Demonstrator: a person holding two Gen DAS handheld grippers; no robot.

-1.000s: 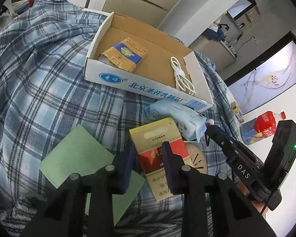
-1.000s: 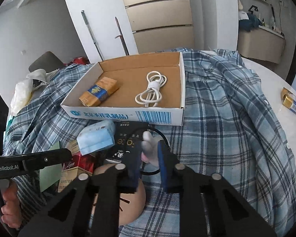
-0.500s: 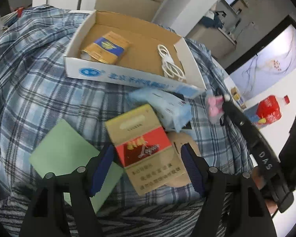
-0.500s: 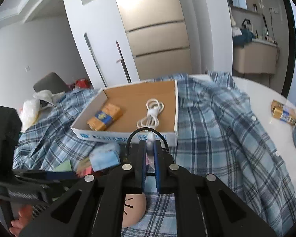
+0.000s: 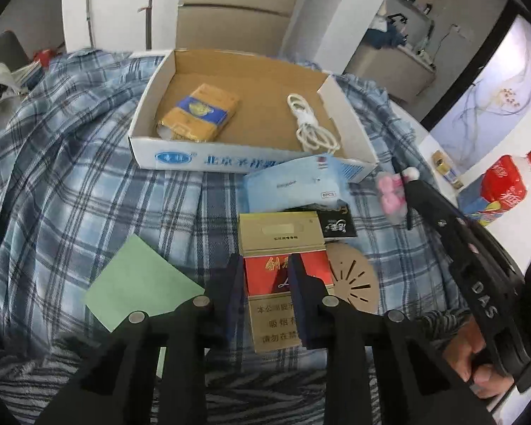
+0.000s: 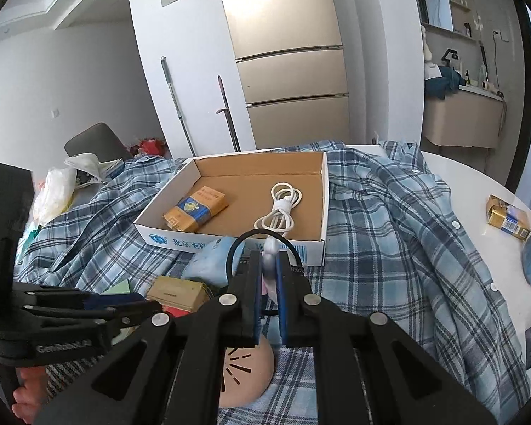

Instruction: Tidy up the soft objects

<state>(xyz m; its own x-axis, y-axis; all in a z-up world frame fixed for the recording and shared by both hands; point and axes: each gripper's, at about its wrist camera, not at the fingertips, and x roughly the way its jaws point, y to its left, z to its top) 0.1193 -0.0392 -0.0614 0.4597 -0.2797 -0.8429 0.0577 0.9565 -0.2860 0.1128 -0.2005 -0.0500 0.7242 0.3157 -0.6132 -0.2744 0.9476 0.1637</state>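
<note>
From the left wrist, the left gripper (image 5: 264, 295) sits with its jaws narrowed around the red-and-gold cigarette pack (image 5: 283, 269) on the plaid shirt (image 5: 70, 177), though whether the pads actually bite I cannot tell. The cardboard box (image 5: 230, 161) lies beyond. From the right wrist, the right gripper (image 6: 268, 295) is clamped on a pink hair tie (image 6: 269, 248) raised just short of the box (image 6: 324, 212) — its black elastic loop hangs free and could snag the box wall, tugging the small ornament out of a thin grip.
</note>
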